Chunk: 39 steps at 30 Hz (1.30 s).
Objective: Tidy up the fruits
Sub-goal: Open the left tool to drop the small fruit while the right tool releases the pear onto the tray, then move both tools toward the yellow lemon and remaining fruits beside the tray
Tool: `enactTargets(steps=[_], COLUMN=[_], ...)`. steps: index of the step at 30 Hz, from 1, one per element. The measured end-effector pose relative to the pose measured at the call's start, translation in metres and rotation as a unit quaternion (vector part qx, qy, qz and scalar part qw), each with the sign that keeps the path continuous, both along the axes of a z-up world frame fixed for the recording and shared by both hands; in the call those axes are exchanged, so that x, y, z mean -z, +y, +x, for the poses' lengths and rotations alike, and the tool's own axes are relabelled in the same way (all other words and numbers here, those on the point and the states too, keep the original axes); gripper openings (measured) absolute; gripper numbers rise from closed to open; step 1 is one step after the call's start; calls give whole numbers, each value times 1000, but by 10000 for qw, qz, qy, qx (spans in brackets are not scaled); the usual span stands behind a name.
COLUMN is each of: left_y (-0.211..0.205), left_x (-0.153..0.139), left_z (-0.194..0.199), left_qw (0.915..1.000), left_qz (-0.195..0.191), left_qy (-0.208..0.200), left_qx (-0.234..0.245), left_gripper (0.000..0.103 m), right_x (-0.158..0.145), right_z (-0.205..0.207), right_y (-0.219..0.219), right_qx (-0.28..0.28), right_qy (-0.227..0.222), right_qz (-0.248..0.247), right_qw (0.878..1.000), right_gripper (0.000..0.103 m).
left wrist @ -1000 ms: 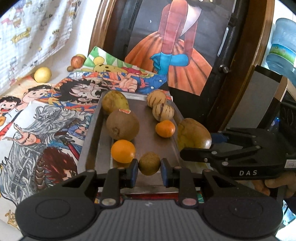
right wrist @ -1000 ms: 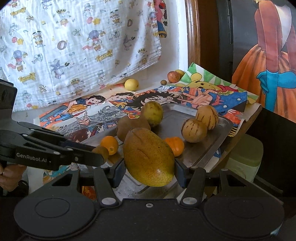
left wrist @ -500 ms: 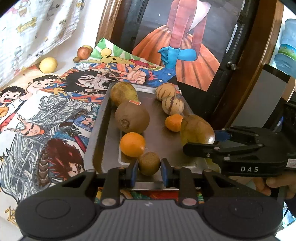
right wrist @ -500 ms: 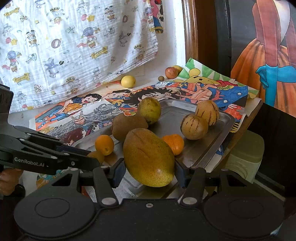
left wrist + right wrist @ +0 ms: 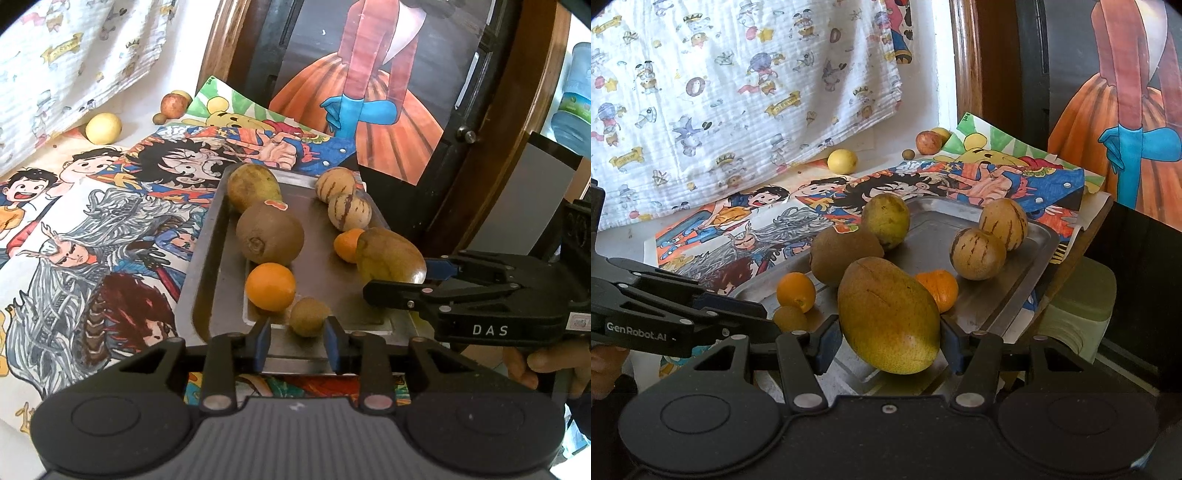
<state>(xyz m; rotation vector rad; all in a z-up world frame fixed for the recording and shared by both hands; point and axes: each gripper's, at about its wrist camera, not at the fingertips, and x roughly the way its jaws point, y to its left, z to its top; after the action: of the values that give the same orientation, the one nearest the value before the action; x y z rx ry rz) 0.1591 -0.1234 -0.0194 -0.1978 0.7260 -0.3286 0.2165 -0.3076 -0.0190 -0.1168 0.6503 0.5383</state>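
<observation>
- mango [image 5: 888,314], big yellow-green, lower centre of the right wrist view, pinched between the right gripper [image 5: 888,341] pads, above the near edge of the metal tray [image 5: 1039,254]; whether it touches the tray, cannot tell. likely being set into the free near-right spot of the tray
- small brown fruit [image 5: 308,316], bottom centre of the left wrist view, sits on the tray between the left gripper [image 5: 298,341] fingers. fingers spread, gaps visible both sides, so not gripping; looks like it sits loose there at the near edge
- tray fruit count, besides those two: 2 oranges [image 5: 270,286] [image 5: 347,244], 1 large brown round fruit [image 5: 269,233] with sticker, 1 green pear-like fruit [image 5: 253,186], 2 striped pale melons [image 5: 349,211] [image 5: 334,182]
- same kinds sit paired: striped ones touching at far right, brown and green ones touching at left; grouping looks deliberate
- off tray, upper left of the left wrist view: 1 yellow round fruit [image 5: 103,127], 1 reddish fruit [image 5: 174,105], a yellowish one half hidden behind it, 1 tiny brown one [image 5: 159,118]; probably still to collect
- tray rests on cartoon posters [image 5: 92,236] over the table; printed cloth [image 5: 738,92] hangs behind
- part of a hand [image 5: 535,363] visible at right edge, holding the right gripper
</observation>
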Motion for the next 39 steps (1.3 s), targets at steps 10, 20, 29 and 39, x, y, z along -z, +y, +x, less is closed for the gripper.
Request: enactTargets(steps=[10,20,29,39], left_y=[9,25,45,54], left_x=[-10,-23,-34,-32], left_z=[-14,-33,-52,-68], left_qw=[9996,9968,9955,9952], left_qz=[-118,-155,-19,464], left_qy=[-192,-516,-587,-266], left_qx=[-161,-584,-740,-819], left_gripper=[51,87,102,102], right_x=[-3,-14,-30,-24], right_z=[-11,-33,-78,-101], right_y=[-5,-8,-8,10], right_qx=[167,454,1037,1656], right_qy=[-59,-230,-360,751], right_qz=[132,381,754,712], right_qw=[9998,9980,9911,9808], right_gripper=[62,78,102,102])
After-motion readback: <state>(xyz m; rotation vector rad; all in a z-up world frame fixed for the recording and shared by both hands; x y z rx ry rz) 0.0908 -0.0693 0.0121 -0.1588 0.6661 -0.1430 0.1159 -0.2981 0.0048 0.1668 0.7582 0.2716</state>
